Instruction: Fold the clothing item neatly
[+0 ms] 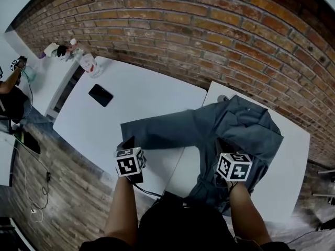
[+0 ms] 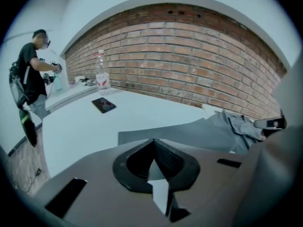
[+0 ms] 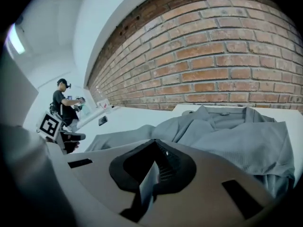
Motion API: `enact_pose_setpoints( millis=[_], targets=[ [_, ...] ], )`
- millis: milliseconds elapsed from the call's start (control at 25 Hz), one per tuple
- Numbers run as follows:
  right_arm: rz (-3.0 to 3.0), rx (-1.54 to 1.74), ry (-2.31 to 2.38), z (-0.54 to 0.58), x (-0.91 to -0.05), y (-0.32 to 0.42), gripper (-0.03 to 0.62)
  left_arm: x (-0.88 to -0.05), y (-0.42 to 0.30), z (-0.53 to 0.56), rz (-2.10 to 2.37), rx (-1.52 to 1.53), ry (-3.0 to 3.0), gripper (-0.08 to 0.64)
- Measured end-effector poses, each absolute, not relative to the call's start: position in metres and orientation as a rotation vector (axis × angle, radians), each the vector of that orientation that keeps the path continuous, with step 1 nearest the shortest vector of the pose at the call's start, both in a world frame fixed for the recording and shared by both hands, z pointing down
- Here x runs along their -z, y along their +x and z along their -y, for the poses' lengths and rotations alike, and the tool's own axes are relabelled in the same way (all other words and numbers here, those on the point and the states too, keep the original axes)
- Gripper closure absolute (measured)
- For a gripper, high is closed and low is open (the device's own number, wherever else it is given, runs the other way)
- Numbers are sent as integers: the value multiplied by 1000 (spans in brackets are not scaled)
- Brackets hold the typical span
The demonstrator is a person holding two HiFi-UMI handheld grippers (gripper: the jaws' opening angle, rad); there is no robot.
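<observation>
Left surface (image 1: 152, 95): open white area at frame centre. Grey garment (image 1: 246, 129) lies bunched on right surface (image 1: 288, 182), one sleeve spanning the seam leftward. Left tongs (image 1: 128, 141) and right tongs (image 1: 226, 149) are pressed together, empty.

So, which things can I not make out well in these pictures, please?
- Head view: the near hem of the grey garment is covered by the right gripper and the person's body.
- Left gripper view: the left gripper hides the near edge of the sleeve.
- Left gripper view: the label on the bottle is too small to read.
- Head view: the small things beside the bottle are too small to name.
</observation>
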State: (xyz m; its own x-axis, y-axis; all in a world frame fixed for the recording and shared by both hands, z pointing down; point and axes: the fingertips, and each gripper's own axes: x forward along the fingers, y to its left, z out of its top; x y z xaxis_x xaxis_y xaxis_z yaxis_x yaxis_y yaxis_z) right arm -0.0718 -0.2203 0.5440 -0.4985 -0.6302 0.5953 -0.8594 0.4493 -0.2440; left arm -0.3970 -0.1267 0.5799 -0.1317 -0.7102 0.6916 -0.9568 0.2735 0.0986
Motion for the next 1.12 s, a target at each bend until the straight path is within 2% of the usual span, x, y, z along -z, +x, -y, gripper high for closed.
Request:
enact_pose_setpoints(
  millis=[120, 160, 200, 280, 480, 720, 920, 1120],
  targets=[
    [2309, -723, 1250, 210, -536, -73, 592, -594, -436, 116, 1956, -499, 1406, 564],
    [2316, -720, 1250, 208, -533, -74, 592, -600, -443, 115, 1937, -502, 1398, 448],
    [2322, -717, 1249, 207, -531, -76, 592, -608, -448, 114, 1913, -509, 1393, 374],
    [2331, -706, 1246, 205, -526, -79, 592, -623, -457, 111, 1884, -536, 1361, 359],
    [2337, -742, 1268, 203, -523, -85, 592, -662, -476, 103, 1837, -672, 1217, 366],
    [2307, -771, 1322, 202, -525, -83, 592, -666, -460, 111, 1709, -711, 1153, 537],
    [2310, -761, 1324, 195, -523, -85, 592, -659, -460, 112, 1751, -629, 1155, 543],
    [2312, -746, 1369, 189, -510, -74, 592, -608, -445, 145, 1788, -420, 1306, 543]
  ],
)
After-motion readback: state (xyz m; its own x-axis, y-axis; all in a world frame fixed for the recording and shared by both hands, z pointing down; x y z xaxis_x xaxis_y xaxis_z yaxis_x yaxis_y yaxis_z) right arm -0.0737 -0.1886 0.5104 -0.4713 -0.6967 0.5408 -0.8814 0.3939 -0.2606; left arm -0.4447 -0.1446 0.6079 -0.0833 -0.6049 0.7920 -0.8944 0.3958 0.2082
